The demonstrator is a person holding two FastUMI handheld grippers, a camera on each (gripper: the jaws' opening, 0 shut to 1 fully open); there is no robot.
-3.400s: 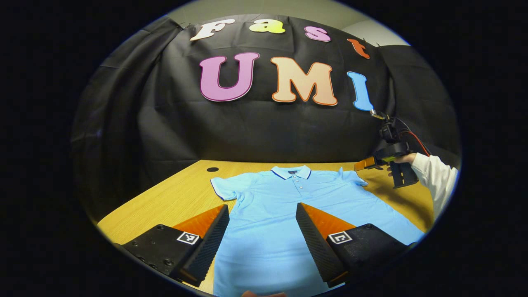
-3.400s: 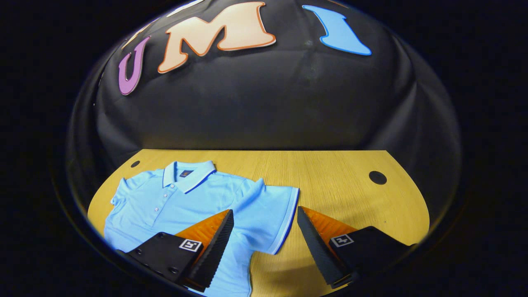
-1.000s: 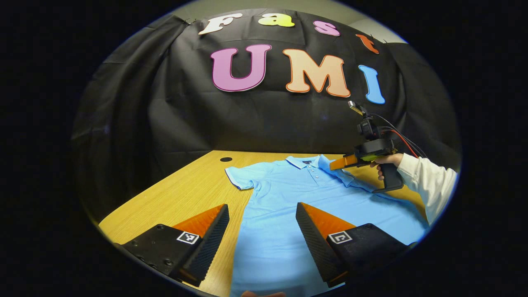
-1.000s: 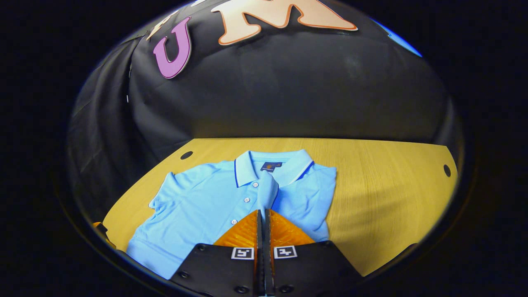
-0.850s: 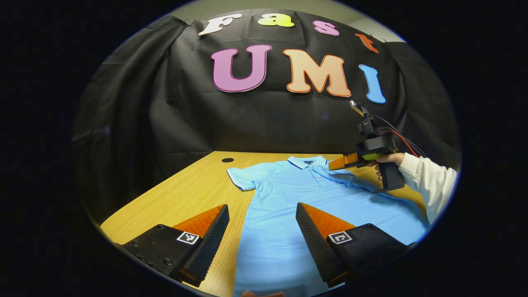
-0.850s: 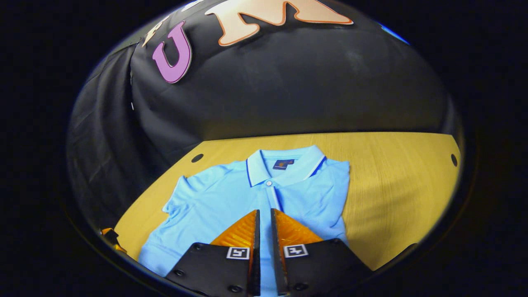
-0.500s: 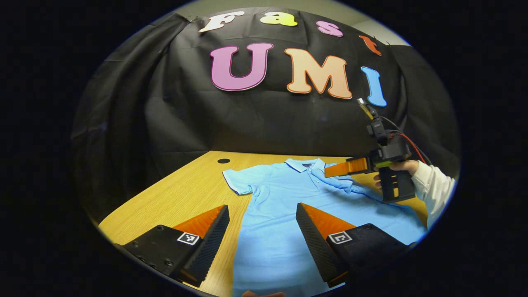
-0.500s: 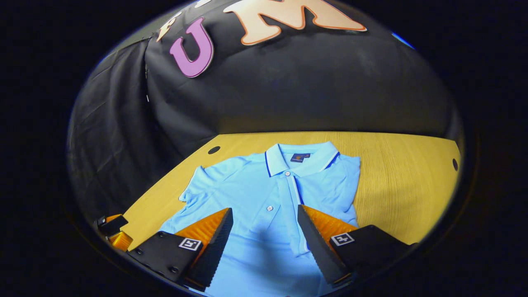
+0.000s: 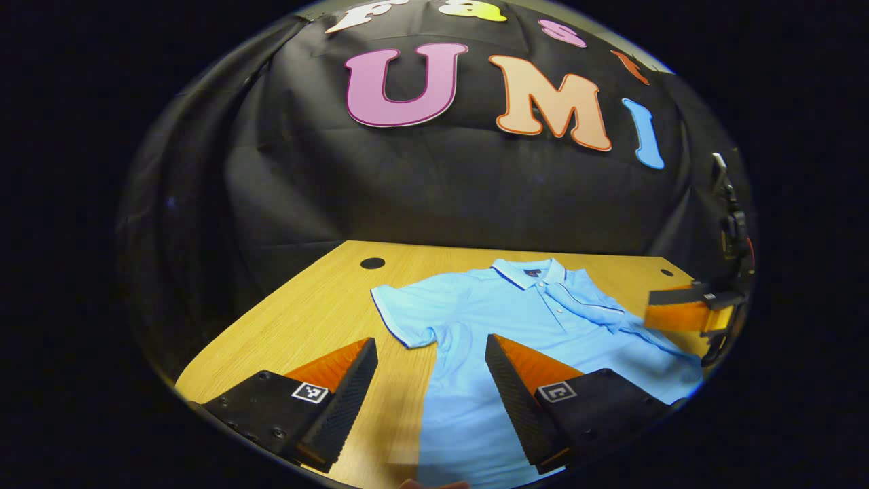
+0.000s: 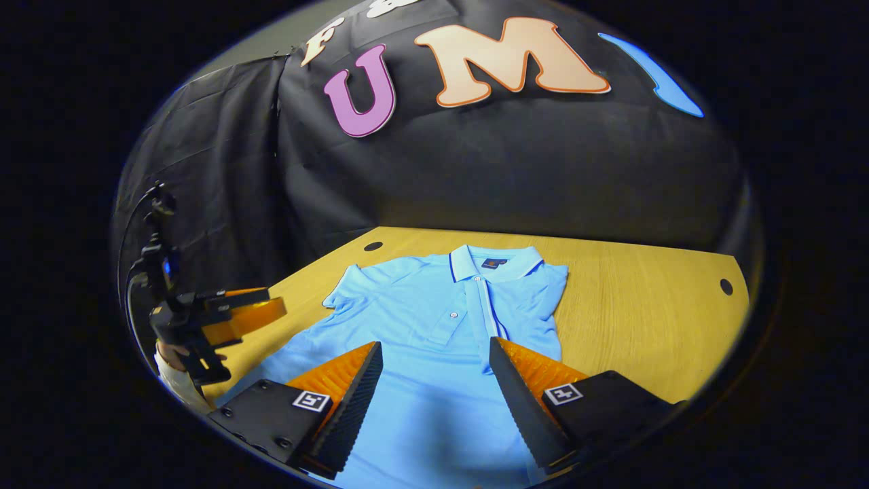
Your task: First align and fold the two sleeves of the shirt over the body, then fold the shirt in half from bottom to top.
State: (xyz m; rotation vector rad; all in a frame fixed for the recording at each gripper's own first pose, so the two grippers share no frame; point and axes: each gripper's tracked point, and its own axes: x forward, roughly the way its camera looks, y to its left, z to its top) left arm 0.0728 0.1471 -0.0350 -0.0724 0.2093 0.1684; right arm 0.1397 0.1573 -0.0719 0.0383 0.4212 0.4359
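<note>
Both grippers' jaws stand apart, gripping nothing: the left gripper (image 9: 431,380) hovers over the table (image 9: 319,319) edge by the spread sleeve (image 9: 407,316), the right gripper (image 10: 434,387) over the shirt's body. 1 light-blue polo shirt (image 10: 434,319) lies flat on the wooden table, collar toward the wall, with 1 sleeve folded over the body and 1 spread out. 2 dark holes (image 10: 726,286) mark the tabletop.
</note>
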